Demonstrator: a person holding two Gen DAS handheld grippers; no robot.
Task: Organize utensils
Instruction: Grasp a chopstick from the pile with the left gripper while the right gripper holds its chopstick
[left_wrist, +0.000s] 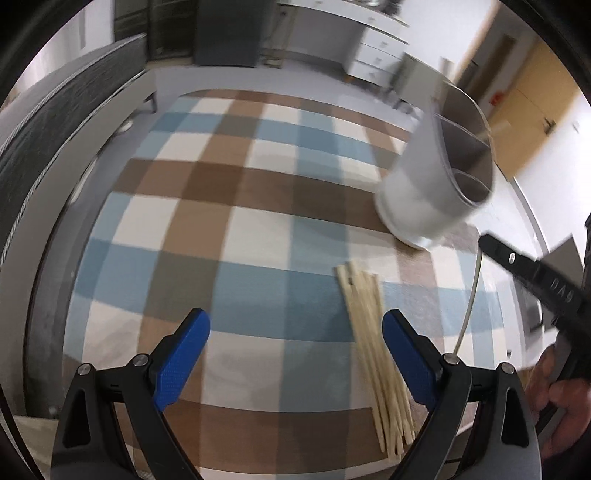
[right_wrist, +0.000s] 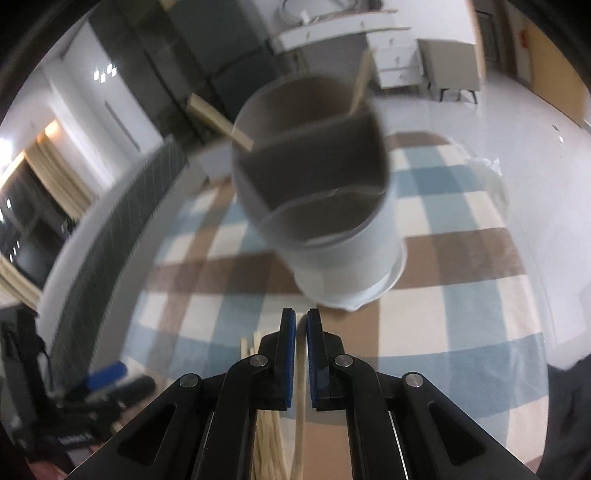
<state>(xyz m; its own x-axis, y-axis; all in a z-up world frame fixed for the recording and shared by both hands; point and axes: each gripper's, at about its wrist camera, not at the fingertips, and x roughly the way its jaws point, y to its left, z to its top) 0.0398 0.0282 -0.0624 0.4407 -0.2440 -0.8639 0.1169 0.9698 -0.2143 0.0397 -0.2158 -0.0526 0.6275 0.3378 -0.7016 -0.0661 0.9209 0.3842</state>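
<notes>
The right tool is clamped on a single chopstick, lifted near the divided white utensil holder; the left tool hangs apart above the chopstick pile on the checkered counter. Thin, light, stiff and smooth, each stick probably pivots unless pinched near mid-length.

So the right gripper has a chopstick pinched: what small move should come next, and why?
Probably carry it over the white divided cylindrical holder and lower its end into a compartment. The right gripper is shut on one pale wooden chopstick, lifted off the pile of loose chopsticks on the checked cloth; the holder stands just ahead with sticks already inside.
</notes>
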